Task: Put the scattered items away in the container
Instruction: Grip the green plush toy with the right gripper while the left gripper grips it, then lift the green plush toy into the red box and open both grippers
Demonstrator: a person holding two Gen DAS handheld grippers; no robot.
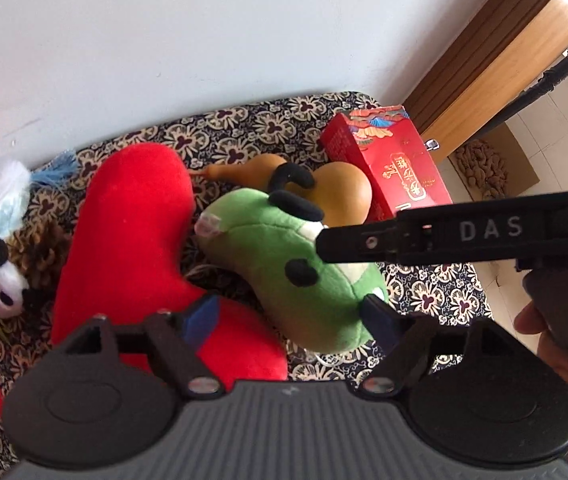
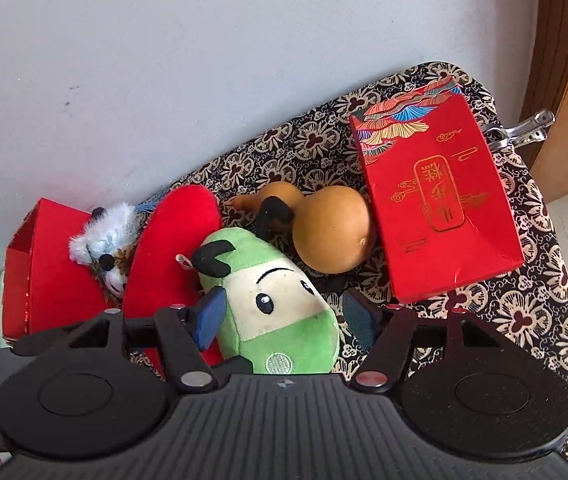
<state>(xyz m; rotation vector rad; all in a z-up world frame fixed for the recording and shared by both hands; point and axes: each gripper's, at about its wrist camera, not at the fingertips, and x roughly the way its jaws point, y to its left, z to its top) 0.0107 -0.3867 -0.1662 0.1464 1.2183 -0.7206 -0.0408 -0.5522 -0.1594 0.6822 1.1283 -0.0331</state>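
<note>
A green plush toy (image 2: 276, 300) lies on the patterned cloth (image 2: 516, 312), leaning on a red heart cushion (image 2: 172, 248). My right gripper (image 2: 284, 314) is open and straddles the plush's face; its left pad is close to the plush and its right pad stands apart. In the left wrist view my left gripper (image 1: 290, 316) is open low over the red heart cushion (image 1: 132, 240) and the green plush (image 1: 284, 264), and one finger (image 1: 364, 240) of the right gripper reaches over the plush from the right. A tan gourd (image 2: 332, 232) lies behind it. A panda toy (image 2: 104, 240) rests against an open red box (image 2: 48, 272).
A red gift bag (image 2: 440, 200) with gold characters lies at the right of the cloth. A pine cone (image 1: 40, 256) sits beside the panda (image 1: 0, 240). White wall behind, a metal clip (image 2: 520, 132) at the table's edge, a wooden door frame at right. A hand (image 1: 544, 340) holds the right gripper.
</note>
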